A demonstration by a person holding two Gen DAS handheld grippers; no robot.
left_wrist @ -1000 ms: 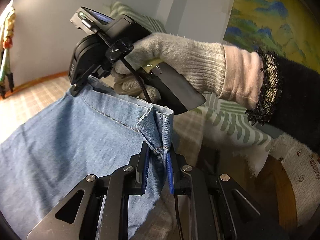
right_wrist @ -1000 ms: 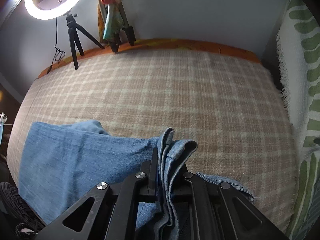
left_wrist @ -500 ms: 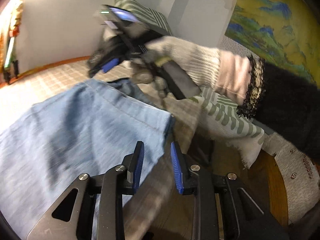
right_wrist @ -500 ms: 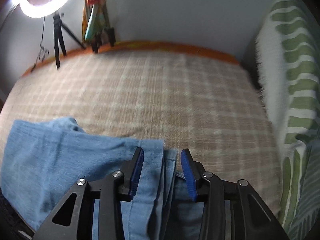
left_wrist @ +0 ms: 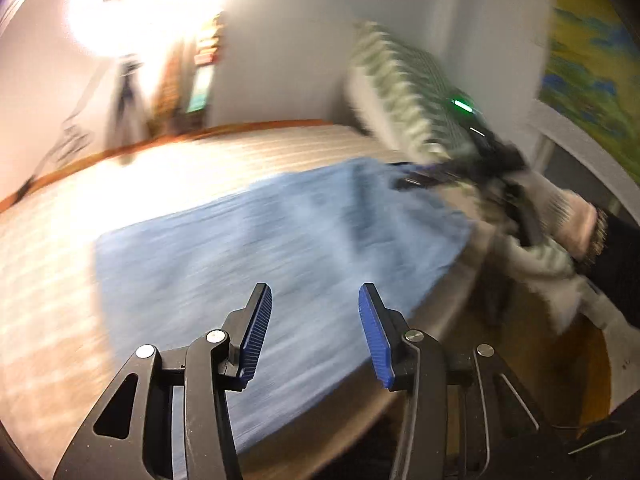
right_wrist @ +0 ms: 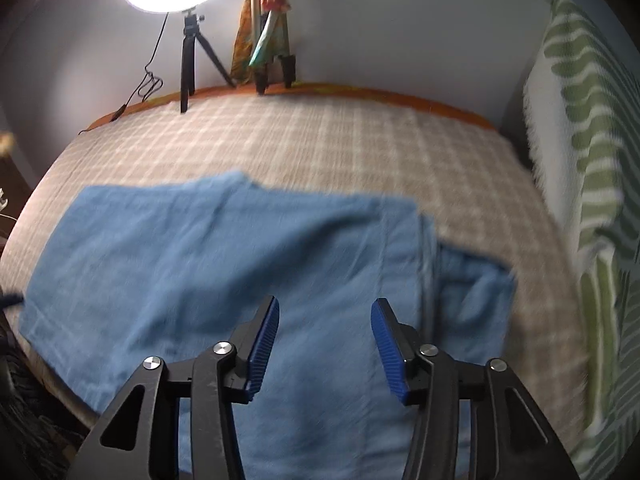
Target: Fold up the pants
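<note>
The light blue denim pants [left_wrist: 280, 248] lie folded and flat on the plaid-covered bed [left_wrist: 168, 176]. They also show in the right wrist view [right_wrist: 224, 256], with a second layer sticking out at the right edge. My left gripper [left_wrist: 314, 320] is open and empty, above the near edge of the pants. My right gripper [right_wrist: 324, 334] is open and empty, above the middle of the pants. In the left wrist view the right gripper [left_wrist: 460, 172] and its gloved hand appear blurred at the far right corner of the pants.
A ring light on a tripod [right_wrist: 184, 8] and a second stand [right_wrist: 272, 40] are at the far edge of the bed. A white and green leaf-patterned cushion [right_wrist: 592, 168] lines the right side. The bed's wooden edge [left_wrist: 532, 360] is near me.
Both grippers have let go of the pants' edge, opened wide and pulled back and up. The pants now lie flat on the bed.
</note>
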